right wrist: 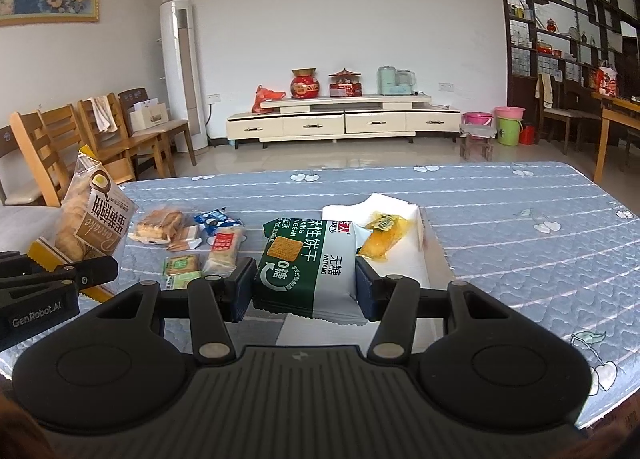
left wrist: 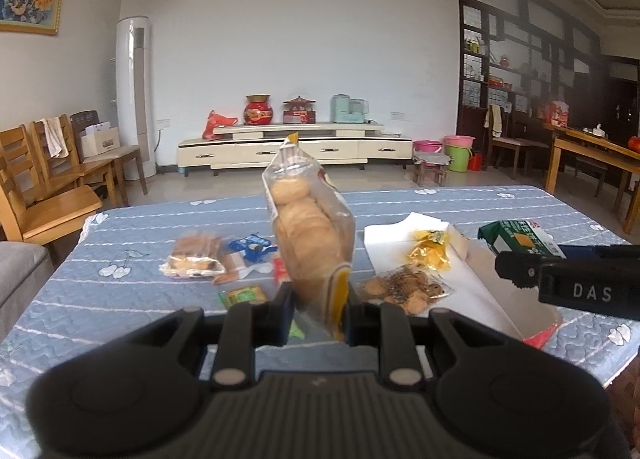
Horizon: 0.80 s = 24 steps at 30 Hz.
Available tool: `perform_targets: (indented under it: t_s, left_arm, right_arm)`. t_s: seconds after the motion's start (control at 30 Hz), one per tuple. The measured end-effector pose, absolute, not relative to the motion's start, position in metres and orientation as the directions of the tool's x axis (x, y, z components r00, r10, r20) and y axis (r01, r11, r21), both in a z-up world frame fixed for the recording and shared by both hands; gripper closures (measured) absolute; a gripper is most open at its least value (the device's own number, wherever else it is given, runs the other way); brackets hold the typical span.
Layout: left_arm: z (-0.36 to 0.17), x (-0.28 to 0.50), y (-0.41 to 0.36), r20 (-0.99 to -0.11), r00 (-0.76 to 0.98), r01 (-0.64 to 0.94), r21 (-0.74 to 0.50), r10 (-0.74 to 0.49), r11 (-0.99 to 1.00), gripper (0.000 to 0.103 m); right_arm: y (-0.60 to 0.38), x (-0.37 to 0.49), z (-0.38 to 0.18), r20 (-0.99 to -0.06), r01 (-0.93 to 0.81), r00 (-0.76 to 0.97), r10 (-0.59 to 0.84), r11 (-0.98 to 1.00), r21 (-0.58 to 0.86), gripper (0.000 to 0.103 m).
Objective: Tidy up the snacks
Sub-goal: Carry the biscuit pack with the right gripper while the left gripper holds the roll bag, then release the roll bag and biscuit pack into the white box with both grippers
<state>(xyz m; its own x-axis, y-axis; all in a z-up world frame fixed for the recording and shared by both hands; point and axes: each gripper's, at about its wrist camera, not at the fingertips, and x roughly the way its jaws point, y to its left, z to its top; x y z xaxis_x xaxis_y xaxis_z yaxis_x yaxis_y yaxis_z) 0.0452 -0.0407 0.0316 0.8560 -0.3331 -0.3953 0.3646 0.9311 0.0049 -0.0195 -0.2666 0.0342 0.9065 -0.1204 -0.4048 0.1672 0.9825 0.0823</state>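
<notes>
Your left claw [left wrist: 318,309] pinches pancake bag [left wrist: 310,235] by lower end, bag upright, lifted above worktop [left wrist: 140,227]. Your right claw [right wrist: 306,287] pinches green-white biscuit pack [right wrist: 308,263] flat between both fingers, held near white box [right wrist: 404,259]. Yellow packet [right wrist: 386,233] lies inside box; in left view, cookie bag [left wrist: 408,287] lies there too. Loose on blue quilted cover: sandwich-wafer pack [right wrist: 158,225], blue wrapper [right wrist: 216,219], red-label pack [right wrist: 224,249], small green cracker pack [right wrist: 182,265].

Glossy clear plastic biscuit bag [left wrist: 312,243]; quilted cloth table cover [left wrist: 132,299]; matt white paper box [left wrist: 484,283].
</notes>
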Motion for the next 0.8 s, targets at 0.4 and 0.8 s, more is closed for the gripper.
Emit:
perform_targets:
  t_s: [0.4, 0.8]
  left_arm:
    - [0.029, 0.047, -0.071, -0.405, 0.823, 0.44, 0.011, -0.398, 0.898, 0.082]
    - [0.028, 0.053, -0.095, -0.413, 0.794, 0.496, 0.015, -0.446, 0.868, 0.081]
  right_arm:
    - [-0.271, -0.014, 0.032, -0.408, 0.227, 0.896, -0.172, 0.97, 0.088, 0.04]
    - [-0.27, -0.007, 0.029, -0.417, 0.276, 0.883, -0.217, 0.957, 0.087, 0.04]
